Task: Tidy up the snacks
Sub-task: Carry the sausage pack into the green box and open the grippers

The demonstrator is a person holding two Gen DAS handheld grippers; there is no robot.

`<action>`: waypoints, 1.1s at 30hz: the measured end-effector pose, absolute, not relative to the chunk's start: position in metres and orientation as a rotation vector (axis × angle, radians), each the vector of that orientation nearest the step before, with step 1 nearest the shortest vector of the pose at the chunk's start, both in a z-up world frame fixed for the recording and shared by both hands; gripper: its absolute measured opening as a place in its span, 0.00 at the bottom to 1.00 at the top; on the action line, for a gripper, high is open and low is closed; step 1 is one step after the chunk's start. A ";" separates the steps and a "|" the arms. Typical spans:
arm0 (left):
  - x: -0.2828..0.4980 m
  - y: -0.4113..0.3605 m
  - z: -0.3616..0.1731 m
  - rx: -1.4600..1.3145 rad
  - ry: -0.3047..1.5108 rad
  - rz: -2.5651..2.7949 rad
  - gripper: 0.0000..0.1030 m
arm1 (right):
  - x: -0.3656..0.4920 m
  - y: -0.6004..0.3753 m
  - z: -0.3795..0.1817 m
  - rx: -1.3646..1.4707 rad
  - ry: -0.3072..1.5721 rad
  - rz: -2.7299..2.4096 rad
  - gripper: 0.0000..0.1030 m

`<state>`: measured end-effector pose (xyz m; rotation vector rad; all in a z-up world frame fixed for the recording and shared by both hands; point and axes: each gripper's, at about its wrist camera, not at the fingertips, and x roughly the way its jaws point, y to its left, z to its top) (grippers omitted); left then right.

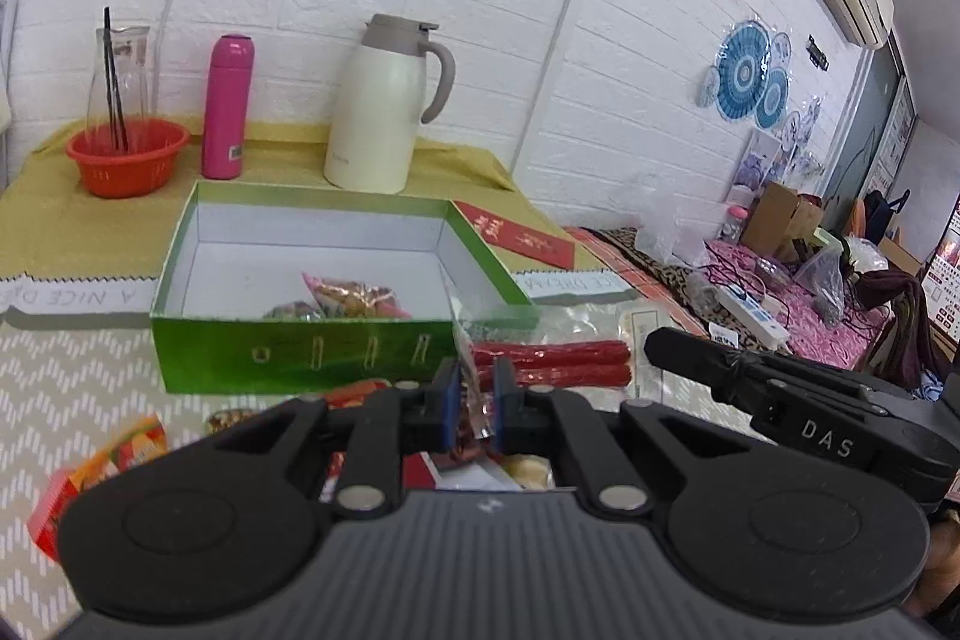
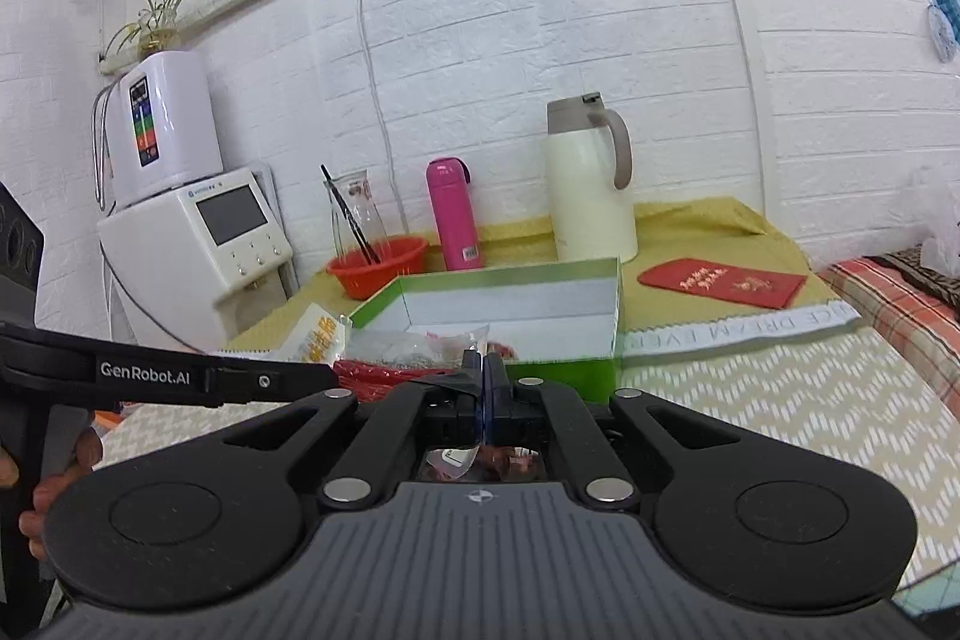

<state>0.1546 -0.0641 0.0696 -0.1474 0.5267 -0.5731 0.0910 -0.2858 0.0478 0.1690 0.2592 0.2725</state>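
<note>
On the patterned tablecloth (image 1: 72, 376), just in front of an open green box (image 1: 300, 358) w/ a few wrapped snacks inside, both hand-held grippers are clenched on clear snack packets. Left gripper (image 1: 477, 400) pinches a crinkly packet (image 1: 474, 415); right gripper (image 2: 482, 388) pinches a clear bag (image 2: 462, 340). Red stick snacks (image 1: 552, 364) lie beside the box.

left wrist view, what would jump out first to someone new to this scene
The open green box sits mid-table with a few wrapped snacks inside. Behind it, a cream jug, a pink flask and an orange basket line the white brick wall. Up close, the left gripper pinches a clear snack packet of red sticks.
</note>
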 end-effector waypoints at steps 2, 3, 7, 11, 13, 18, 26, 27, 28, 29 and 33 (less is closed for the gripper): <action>0.171 -0.064 0.071 -0.155 0.526 -0.560 0.01 | 0.109 -0.287 0.052 0.179 0.252 0.275 0.01; 0.181 -0.064 0.071 -0.158 0.528 -0.556 0.01 | 0.117 -0.288 0.054 0.188 0.252 0.277 0.01; 0.216 -0.069 0.068 -0.172 0.545 -0.542 0.01 | 0.153 -0.292 0.052 0.203 0.266 0.269 0.01; 0.245 -0.075 0.060 -0.181 0.574 -0.529 0.01 | 0.188 -0.296 0.046 0.209 0.294 0.258 0.01; 0.259 -0.079 0.055 -0.175 0.593 -0.523 0.01 | 0.203 -0.297 0.041 0.203 0.310 0.253 0.01; 0.279 -0.090 0.043 -0.153 0.630 -0.520 0.01 | 0.236 -0.303 0.028 0.192 0.348 0.244 0.02; 0.285 -0.078 0.036 -0.210 0.564 -0.464 0.66 | 0.254 -0.303 0.009 0.098 0.334 0.239 0.71; 0.282 -0.076 0.037 -0.204 0.547 -0.440 0.66 | 0.251 -0.303 0.008 0.090 0.316 0.233 1.00; 0.281 -0.075 0.039 -0.188 0.551 -0.420 0.68 | 0.247 -0.303 0.008 0.087 0.294 0.224 1.00; 0.281 -0.074 0.040 -0.173 0.564 -0.394 0.69 | 0.242 -0.304 0.007 0.085 0.273 0.214 1.00; 0.271 -0.068 0.042 -0.135 0.574 -0.331 0.72 | 0.232 -0.304 0.009 0.087 0.277 0.194 1.00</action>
